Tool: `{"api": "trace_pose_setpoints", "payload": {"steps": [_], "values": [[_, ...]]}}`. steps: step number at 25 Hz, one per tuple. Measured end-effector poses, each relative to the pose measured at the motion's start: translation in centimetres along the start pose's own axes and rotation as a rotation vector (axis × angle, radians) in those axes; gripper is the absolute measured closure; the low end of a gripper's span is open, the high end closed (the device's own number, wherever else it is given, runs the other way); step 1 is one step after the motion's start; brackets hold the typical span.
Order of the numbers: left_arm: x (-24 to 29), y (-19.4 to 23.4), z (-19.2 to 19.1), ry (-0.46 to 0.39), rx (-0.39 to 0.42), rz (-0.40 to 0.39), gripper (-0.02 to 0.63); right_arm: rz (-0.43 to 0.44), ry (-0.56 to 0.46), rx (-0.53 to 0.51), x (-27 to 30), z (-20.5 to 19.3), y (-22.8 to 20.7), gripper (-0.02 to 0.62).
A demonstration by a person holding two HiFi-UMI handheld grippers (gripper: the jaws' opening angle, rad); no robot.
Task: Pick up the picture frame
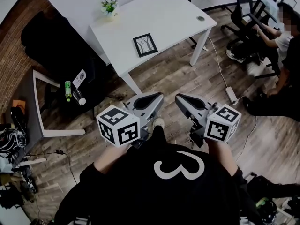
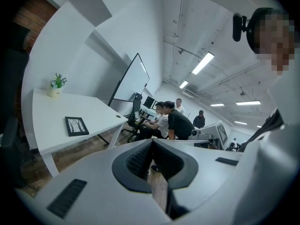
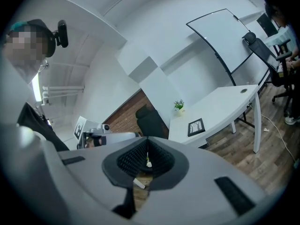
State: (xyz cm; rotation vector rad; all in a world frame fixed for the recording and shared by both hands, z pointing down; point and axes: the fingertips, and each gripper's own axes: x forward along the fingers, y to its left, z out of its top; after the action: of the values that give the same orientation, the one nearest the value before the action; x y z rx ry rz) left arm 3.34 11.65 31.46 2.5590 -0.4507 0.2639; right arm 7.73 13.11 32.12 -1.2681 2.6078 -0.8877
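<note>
left gripper (image 1: 154, 99): fingers together, empty
right gripper (image 1: 183, 100): fingers together, empty
black rectangular picture frame (image 1: 145, 44): beyond fingers, on white table (image 1: 173, 18)

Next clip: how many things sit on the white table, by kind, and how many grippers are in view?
On the white table:
picture frame: 1
potted plant: 1
Held above the floor:
grippers: 2, the left gripper and the right gripper, both with jaws together and nothing in them
Total: 4
</note>
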Motion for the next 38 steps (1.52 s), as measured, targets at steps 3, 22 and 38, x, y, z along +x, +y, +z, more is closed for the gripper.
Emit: {"api": "trace_pose_setpoints", "payload": {"steps": [3, 22, 38], "values": [[0.9, 3.0, 1.4, 0.002, -0.017, -0.001, 0.591, -0.006, 0.005, 0.006, 2.5, 1.3, -1.7, 0.571], [4.5, 19.0, 9.0, 0.000, -0.039, -0.004, 0.589, -0.038, 0.061, 0.038, 17.0, 7.2, -10.5, 0.571], [8.8, 27.9, 11.2, 0.004, -0.145, 0.144, 0.589, 0.081, 0.158, 0.072, 23.7, 10.2, -18.0, 0.571]]}}
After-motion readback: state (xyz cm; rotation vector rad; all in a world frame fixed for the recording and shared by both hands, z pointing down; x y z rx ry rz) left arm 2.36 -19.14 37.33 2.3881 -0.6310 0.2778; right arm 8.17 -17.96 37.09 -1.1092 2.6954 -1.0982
